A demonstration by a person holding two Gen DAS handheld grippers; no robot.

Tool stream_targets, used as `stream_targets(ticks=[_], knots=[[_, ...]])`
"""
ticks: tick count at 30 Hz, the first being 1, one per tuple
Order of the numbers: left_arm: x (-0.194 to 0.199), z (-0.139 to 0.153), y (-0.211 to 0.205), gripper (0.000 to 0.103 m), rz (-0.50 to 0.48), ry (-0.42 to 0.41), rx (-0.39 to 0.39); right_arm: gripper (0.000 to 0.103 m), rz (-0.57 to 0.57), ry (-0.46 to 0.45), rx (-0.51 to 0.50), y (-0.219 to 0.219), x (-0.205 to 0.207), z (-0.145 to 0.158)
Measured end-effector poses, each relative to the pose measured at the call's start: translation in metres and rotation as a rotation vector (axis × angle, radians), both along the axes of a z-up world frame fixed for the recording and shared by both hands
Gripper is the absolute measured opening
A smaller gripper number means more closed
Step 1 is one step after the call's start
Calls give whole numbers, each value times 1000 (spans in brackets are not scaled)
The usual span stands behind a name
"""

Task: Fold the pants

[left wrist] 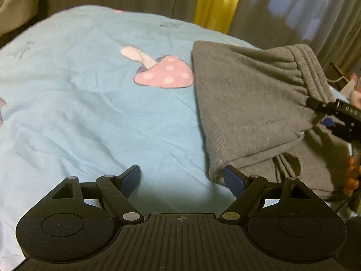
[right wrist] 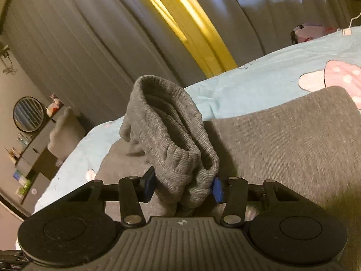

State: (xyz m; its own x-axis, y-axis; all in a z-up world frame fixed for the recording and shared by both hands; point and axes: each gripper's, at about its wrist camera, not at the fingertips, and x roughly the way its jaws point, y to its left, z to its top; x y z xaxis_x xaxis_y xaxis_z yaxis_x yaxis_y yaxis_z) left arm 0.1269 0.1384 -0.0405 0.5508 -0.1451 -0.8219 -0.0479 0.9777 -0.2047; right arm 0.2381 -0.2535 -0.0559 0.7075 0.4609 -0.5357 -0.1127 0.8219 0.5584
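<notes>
Grey sweatpants [left wrist: 246,103] lie partly folded on the right of a light blue bed cover [left wrist: 90,113]. My left gripper [left wrist: 183,179] is open and empty just above the cover; its right pad [left wrist: 233,179] touches the near fold edge of the pants. My right gripper [right wrist: 182,186] is shut on the bunched elastic waistband [right wrist: 171,140] and holds it lifted above the rest of the pants [right wrist: 293,146]. The right gripper also shows in the left wrist view [left wrist: 310,102], pinching the waistband at the far right.
The cover carries a pink mushroom print [left wrist: 164,71]. Grey curtains [right wrist: 79,45] with a yellow strip [right wrist: 191,22] hang behind the bed. A desk with a round mirror [right wrist: 28,114] stands left of the bed. A white cable [right wrist: 347,30] lies at the bed's far edge.
</notes>
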Motion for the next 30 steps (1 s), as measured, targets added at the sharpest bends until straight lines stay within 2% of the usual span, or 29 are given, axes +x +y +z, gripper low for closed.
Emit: stream_targets(ticks=[1, 3, 6, 7, 8, 9, 10, 11, 12, 14, 17, 23, 26, 27, 30], knots=[[3, -2, 0, 86, -9, 10, -12, 65, 1, 15, -14, 3, 3, -3], [7, -3, -9, 86, -42, 31, 13, 70, 14, 62, -26, 8, 12, -11], [15, -3, -35, 86, -138, 46, 109, 52, -31, 51, -53, 13, 10, -5], [17, -5, -44, 81, -148, 58, 149, 47, -40, 41, -45, 13, 6, 0], [21, -7, -50, 70, -145, 75, 193, 45, -50, 21, -34, 11, 1, 6], [24, -9, -54, 64, -141, 92, 216, 44, -54, 1, -32, 11, -5, 12], [26, -11, -55, 54, -145, 105, 200, 43, -59, -14, -37, 12, -10, 17], [27, -11, -55, 47, -149, 106, 178, 43, -65, -27, -40, 13, -17, 24], [26, -10, -54, 44, -146, 103, 166, 43, -69, -34, -37, 12, -21, 28], [23, -8, -52, 27, -141, 87, 146, 43, -85, -45, -20, 11, -30, 36], [16, -3, -47, 17, -116, 72, 96, 43, -97, -63, 2, 9, -42, 49], [-4, 21, -53, 16, -87, -11, 88, 43, -135, -131, 21, -5, -68, 80], [-14, 32, -59, 17, -55, -63, 138, 43, -192, -166, 28, -25, -89, 97], [-16, 36, -59, 20, -50, -79, 145, 43, -213, -182, 25, -35, -99, 102], [-19, 39, -65, 48, -98, -99, 114, 46, -292, -162, 0, -62, -116, 100]])
